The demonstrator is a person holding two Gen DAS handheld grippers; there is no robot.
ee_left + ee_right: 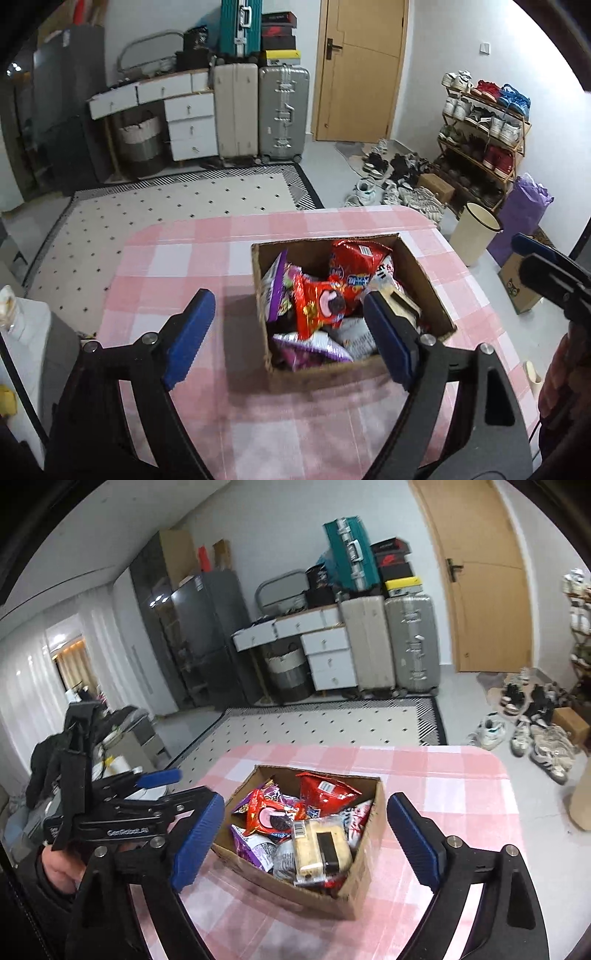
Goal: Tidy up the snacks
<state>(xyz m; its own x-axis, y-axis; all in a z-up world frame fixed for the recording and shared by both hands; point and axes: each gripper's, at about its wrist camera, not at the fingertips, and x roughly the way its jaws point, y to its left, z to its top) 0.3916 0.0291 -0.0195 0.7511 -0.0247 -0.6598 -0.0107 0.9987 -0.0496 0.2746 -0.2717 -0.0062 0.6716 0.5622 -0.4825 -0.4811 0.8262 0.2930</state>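
Note:
An open cardboard box (424,280) (314,897) stands on the table with the pink check cloth (184,258) (443,775). It holds several snack packets: a red packet (321,302) (266,816), a purple one (275,291), a big red bag (354,258) (325,790) and a clear-wrapped pale cake (317,845) on top. My left gripper (287,297) is open, its fingers over the box's near-left part, nothing between them. My right gripper (306,801) is open and empty too, in front of the box. Each view shows the other gripper at its edge (532,258) (166,786).
A cream bin (476,236) and a small carton (517,284) stand on the floor right of the table. A shoe rack (487,125) and loose shoes lie beyond. Suitcases (282,110), a white drawer desk (188,110) and a dotted rug (166,206) are behind.

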